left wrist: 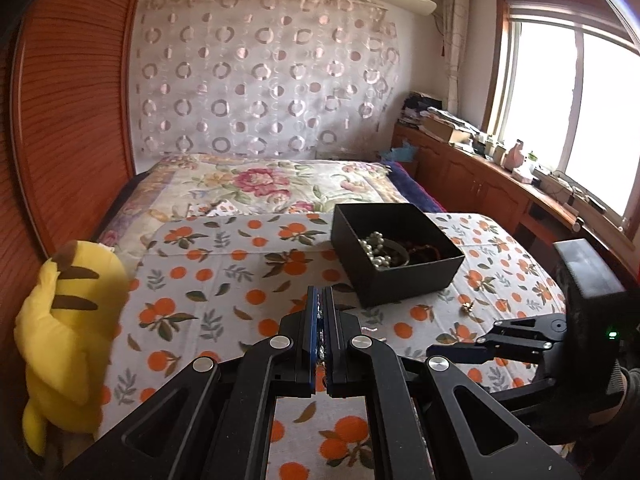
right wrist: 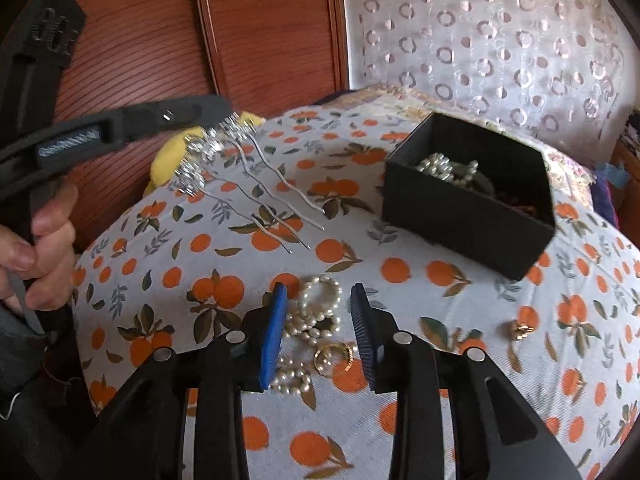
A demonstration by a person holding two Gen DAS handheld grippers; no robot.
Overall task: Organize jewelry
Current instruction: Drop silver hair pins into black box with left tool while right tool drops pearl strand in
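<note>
Jewelry, white pearl strands and gold rings (right wrist: 316, 332), lies on the orange-print tablecloth (right wrist: 400, 280) between the open right gripper's (right wrist: 320, 332) jaws. The left gripper (left wrist: 321, 320) pinches silver crystal hairpins (right wrist: 224, 160). A black cardboard box (right wrist: 468, 216) holding pearls sits beyond, near the floral bed (left wrist: 260, 184).

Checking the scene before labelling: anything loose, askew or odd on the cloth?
Yes. Pearl strands and a gold ring lie in a loose heap on the cloth between the right tool's open fingers, and one small gold piece sits alone to their right, all outside the black box.
</note>
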